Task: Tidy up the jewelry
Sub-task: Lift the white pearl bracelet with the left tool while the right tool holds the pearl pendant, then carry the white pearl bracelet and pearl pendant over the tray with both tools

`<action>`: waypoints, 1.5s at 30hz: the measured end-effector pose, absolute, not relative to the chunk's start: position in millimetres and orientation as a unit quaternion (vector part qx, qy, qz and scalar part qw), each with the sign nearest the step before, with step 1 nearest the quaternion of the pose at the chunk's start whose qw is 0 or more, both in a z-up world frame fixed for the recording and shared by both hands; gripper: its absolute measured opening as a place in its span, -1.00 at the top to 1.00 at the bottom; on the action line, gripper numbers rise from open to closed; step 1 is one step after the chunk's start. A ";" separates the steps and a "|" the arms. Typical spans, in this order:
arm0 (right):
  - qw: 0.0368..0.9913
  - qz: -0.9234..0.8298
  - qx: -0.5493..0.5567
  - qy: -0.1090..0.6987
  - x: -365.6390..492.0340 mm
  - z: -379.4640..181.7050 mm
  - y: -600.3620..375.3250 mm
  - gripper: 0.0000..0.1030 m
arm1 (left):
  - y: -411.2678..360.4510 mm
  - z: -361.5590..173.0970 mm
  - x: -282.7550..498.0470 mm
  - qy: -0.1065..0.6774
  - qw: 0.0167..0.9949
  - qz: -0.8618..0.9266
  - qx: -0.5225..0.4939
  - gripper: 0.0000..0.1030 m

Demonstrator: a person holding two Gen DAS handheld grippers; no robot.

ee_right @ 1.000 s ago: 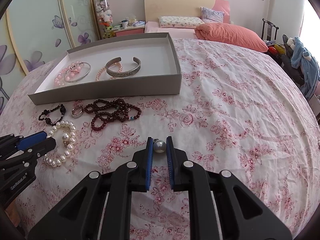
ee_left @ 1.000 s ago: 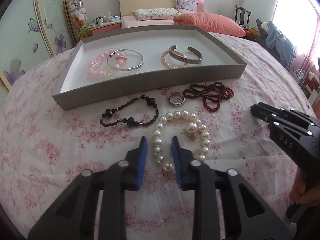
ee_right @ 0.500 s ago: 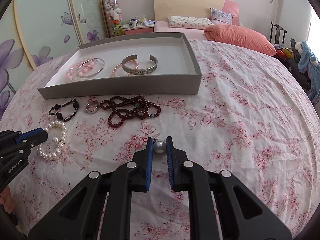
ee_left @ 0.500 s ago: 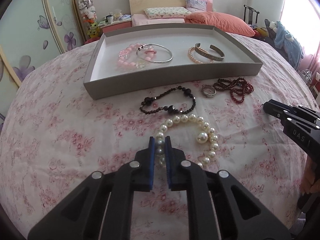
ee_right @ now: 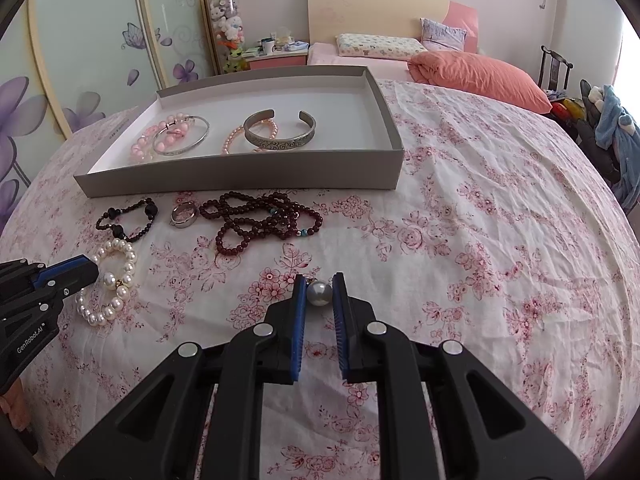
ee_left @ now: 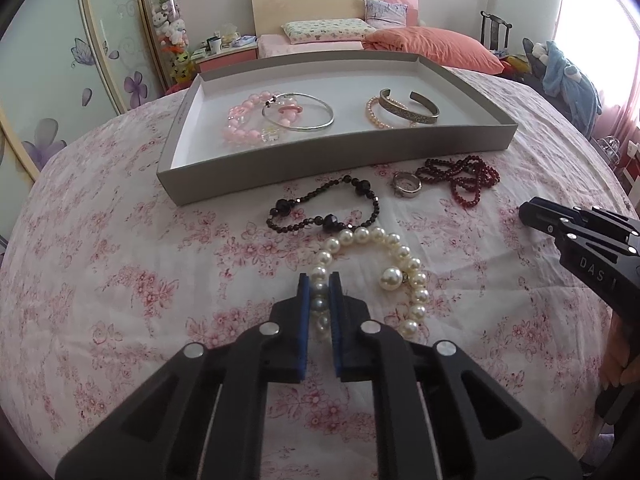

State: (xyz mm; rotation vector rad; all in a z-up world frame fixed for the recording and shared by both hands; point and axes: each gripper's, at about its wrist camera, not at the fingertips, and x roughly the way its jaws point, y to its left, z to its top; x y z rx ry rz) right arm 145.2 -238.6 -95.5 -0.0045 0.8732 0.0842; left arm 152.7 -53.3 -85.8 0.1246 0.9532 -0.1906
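Pearl bracelet [ee_left: 372, 276], lower centre on the floral cloth, pinched by the left gripper [ee_left: 319, 280]; right gripper [ee_right: 319, 280] clamps a single pearl [ee_right: 319, 293]; lift slowly, keeping strands untangled, toward the grey tray [ee_left: 256, 176] at upper centre

Grey tray [ee_left: 240, 176]; pink-floral white bedspread [ee_left: 120, 280]; dark-red beads [ee_left: 460, 178]; blue-padded black tongs [ee_left: 319, 280].

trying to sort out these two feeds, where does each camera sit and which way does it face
Left wrist: sits on the left tool, looks forward and down at the pearl bracelet it grips; a hand shows at right.
Right wrist: sits on the right tool, looks forward and down at the single pearl it grips.
Shared: grey tray, black bead bracelet, and each shows the other tool.
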 end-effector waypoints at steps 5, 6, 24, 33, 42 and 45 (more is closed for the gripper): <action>0.906 0.041 0.005 0.422 145.7 -95.0 -240.8 0.72 | -47.0 -82.1 150.9 0.453 0.884 -0.107 0.036 0.80; 0.906 0.041 0.005 0.421 145.5 -94.6 -240.9 0.72 | -47.2 -78.9 149.7 0.447 0.887 -0.115 0.033 0.80; 0.927 0.059 0.003 0.371 132.6 -70.7 -227.9 0.72 | -56.0 -30.2 126.1 0.364 0.909 -0.204 -0.017 0.80; 0.936 0.070 0.003 0.346 127.5 -56.5 -219.7 0.72 | -44.0 -13.6 120.2 0.342 0.915 -0.210 -0.043 0.80; 0.947 0.085 0.003 0.309 120.3 -40.0 -208.3 0.72 | -18.7 -2.1 122.7 0.322 0.930 -0.168 -0.062 0.80; 0.952 0.091 0.002 0.293 117.7 -34.6 -204.7 0.72 | -10.2 1.7 122.3 0.310 0.939 -0.138 -0.057 0.80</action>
